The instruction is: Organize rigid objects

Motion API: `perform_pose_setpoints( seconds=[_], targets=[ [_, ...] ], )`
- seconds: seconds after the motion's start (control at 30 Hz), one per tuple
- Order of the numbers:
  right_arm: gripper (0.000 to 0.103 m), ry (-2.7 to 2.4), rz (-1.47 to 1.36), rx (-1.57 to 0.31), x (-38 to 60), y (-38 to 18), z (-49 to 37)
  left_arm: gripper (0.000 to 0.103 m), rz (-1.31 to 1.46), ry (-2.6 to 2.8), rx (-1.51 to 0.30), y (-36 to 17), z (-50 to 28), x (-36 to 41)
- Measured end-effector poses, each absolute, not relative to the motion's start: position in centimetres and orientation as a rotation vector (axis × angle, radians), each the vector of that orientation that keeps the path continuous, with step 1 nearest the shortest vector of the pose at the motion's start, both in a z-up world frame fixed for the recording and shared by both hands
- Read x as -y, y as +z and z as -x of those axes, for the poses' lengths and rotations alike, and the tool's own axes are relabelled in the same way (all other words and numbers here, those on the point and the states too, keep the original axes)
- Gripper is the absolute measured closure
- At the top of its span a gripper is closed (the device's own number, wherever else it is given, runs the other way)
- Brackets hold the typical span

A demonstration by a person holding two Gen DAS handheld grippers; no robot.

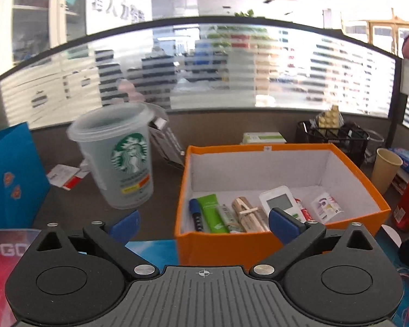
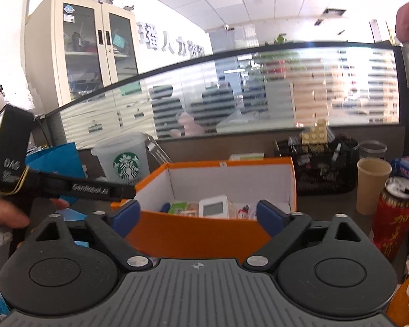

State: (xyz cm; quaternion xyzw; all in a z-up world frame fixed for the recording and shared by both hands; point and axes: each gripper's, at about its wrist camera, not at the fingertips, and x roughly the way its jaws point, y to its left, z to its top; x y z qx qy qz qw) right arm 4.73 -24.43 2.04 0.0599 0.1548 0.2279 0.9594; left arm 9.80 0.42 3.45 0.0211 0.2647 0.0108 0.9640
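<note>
A: Both tongs, left (image 1: 203,222) and right (image 2: 197,212), are being held spread and empty before the orange box (image 1: 259,241), where small items are lying already sorted.

B: A between-picks step, probably; the Starbucks cup (image 1: 120,158), standing left of the box on the dark counter (image 1: 161,185), is likely being lined up next. An office partition is showing behind.

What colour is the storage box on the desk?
Orange outside, white inside; the storage box shows best in the left wrist view.
</note>
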Motion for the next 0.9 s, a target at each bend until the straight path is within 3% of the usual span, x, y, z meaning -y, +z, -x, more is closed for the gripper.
perform_pose_setpoints(
  seconds=[0.07, 0.9],
  targets=[
    [0.000, 0.453, -0.107, -0.292, 24.0, 2.6, -4.3, 0.000, -0.043, 0.057, -0.530, 3.3, -9.3, -0.8],
    [0.000, 0.395, -0.049, -0.281, 19.6, 4.9, -1.9, 0.000, 0.071, 0.076, -0.507, 3.0, -4.2, -4.9]
  ],
)
